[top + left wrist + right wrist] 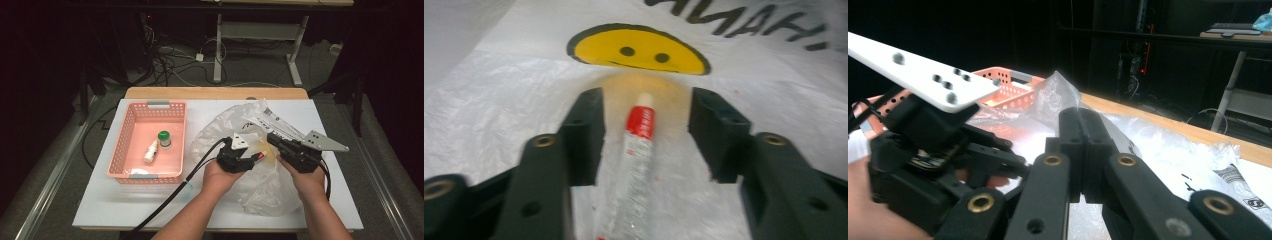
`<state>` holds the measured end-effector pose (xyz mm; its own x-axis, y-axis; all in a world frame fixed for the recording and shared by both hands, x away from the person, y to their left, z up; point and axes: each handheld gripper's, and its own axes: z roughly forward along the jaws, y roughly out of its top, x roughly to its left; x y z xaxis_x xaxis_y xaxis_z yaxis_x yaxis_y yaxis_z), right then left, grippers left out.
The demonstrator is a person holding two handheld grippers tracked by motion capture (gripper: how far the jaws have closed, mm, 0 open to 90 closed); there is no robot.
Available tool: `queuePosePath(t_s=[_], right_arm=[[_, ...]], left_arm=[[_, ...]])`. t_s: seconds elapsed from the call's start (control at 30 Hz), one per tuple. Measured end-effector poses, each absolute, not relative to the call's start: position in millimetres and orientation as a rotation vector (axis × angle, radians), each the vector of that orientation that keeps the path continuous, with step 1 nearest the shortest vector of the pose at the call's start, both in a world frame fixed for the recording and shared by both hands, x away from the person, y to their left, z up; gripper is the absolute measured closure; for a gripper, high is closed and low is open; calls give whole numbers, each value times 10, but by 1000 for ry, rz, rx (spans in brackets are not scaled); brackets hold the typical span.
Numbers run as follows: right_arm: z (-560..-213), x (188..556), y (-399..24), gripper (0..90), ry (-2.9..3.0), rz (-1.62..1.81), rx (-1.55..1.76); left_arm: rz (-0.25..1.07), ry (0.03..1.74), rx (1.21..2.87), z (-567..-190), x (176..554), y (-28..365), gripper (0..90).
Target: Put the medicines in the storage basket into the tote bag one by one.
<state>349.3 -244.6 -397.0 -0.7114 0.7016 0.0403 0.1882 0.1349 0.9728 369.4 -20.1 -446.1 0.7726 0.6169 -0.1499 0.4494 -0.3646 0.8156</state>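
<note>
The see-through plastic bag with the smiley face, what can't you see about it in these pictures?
- Bag's inside: the crinkled see-through plastic bag hides any contents in the high view.
- Black lettering above the yellow smiley face: cut off by the top edge of the left gripper view.
- Red-and-silver tube: print blurred, lower end cut off by the bottom edge.
- What the right gripper pinches: its closed jaws cover it in the right gripper view.
</note>
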Motion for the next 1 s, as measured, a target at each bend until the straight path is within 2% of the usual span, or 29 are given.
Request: queuePosePath(t_s=[0.17,0.37,0.67,1.0], right_arm=[[-3976,3483,-2458,900,1996,1598,848],[-3990,3471,-2455,900,2001,1595,856],[-3986,3450,-2439,900,2008,1582,840],[-3986,3437,-2427,900,2012,1569,831]], left_arm=[[172,779,2000,-4434,3586,-31,390],[116,768,2007,-4420,3476,131,274],[116,790,2005,-4349,3315,330,0],[116,775,1986,-4283,3110,594,0]])
